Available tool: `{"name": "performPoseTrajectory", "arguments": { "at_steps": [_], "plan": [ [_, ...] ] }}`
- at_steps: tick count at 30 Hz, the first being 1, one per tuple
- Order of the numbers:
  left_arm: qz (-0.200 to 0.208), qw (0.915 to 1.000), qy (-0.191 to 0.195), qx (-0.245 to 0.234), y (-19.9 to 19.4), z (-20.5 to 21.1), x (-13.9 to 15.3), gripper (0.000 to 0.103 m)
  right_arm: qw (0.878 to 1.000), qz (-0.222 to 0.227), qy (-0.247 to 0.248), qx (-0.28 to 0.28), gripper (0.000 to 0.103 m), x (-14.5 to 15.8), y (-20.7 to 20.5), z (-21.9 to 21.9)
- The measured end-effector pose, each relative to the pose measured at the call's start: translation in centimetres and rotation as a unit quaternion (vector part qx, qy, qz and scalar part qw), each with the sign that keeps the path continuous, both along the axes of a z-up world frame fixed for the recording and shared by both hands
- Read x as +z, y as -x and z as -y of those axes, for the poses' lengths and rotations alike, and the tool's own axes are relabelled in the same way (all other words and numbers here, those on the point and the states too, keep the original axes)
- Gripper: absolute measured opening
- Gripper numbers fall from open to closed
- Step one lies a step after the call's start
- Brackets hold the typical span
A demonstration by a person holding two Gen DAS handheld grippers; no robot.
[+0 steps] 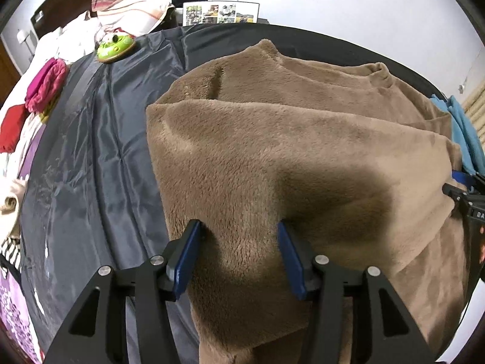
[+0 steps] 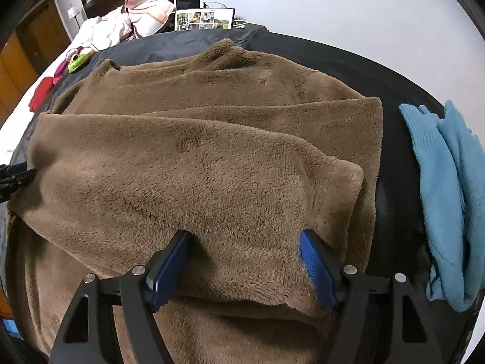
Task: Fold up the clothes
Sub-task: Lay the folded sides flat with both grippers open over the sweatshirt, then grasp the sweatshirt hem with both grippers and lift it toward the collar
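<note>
A brown fleece garment lies spread on a dark sheet, its near part folded back over the rest into a doubled layer. My left gripper is open, fingers wide apart on the fleece near its left edge, with pile bulging between them. My right gripper is also open, straddling the folded layer near its right corner. Each gripper shows at the edge of the other's view: the right gripper and the left gripper. The fleece's near hem hangs down out of sight.
A light blue garment lies to the right of the fleece. At the far left sit a green toy, a pink cloth, a red cloth and pale bedding. A photo collage leans on the back wall.
</note>
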State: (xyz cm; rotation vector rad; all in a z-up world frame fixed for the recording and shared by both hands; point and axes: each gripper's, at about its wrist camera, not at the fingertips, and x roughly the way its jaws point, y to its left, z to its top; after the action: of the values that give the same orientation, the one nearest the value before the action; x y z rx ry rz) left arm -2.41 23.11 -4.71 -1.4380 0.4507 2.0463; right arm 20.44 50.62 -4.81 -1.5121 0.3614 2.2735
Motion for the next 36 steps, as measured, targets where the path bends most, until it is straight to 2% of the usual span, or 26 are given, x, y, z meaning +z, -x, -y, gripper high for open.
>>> {"name": "performPoseTrajectory", "arguments": {
  "at_steps": [6,8,13,15,18,21,24,28,31,34,36],
  "plan": [
    [-0.003,1.0,-0.006,0.007,-3.6,2.6,2.7,0.061,0.999,-0.035,0.018,0.005,0.076,2.9,-3.3,2.3],
    [-0.004,1.0,-0.002,0.006,-5.5,3.5,3.0,0.062,0.999,-0.027,0.034,0.021,0.076,2.7,-4.7,3.6],
    [0.0,0.9996,0.024,0.016,-9.0,4.4,1.3,0.063,0.994,0.002,0.088,0.061,0.077,0.8,-7.9,6.7],
    [0.001,0.9992,0.035,0.02,-10.5,4.8,0.6,0.063,0.992,0.015,0.095,0.085,0.077,-0.2,-9.4,8.1],
    [0.003,0.9984,0.051,0.026,-12.6,5.3,-0.5,0.063,0.991,0.038,0.083,0.102,0.078,-1.7,-11.1,9.7],
    [-0.004,0.9975,0.063,0.033,-14.3,5.8,-1.5,0.064,0.991,0.023,0.054,0.123,0.08,-2.0,-11.9,10.4],
    [-0.017,0.9969,0.057,0.052,-14.9,6.1,-1.1,0.064,0.991,0.02,0.038,0.129,0.081,-2.0,-12.0,10.8],
    [-0.015,0.9973,0.033,0.063,-17.0,7.5,0.3,0.065,0.992,0.005,0.05,0.119,0.081,-0.8,-14.0,10.6],
    [-0.003,0.9974,0.014,0.07,-19.1,9.2,1.1,0.065,0.991,-0.016,0.088,0.103,0.081,-0.1,-16.7,9.7],
    [0.013,0.9967,0.0,0.08,-21.2,11.4,1.5,0.065,0.985,-0.033,0.148,0.084,0.081,0.3,-20.4,8.9],
    [0.013,0.9957,0.005,0.091,-22.5,12.7,1.4,0.067,0.982,-0.032,0.167,0.077,0.081,0.1,-22.6,8.8]
  ]
}}
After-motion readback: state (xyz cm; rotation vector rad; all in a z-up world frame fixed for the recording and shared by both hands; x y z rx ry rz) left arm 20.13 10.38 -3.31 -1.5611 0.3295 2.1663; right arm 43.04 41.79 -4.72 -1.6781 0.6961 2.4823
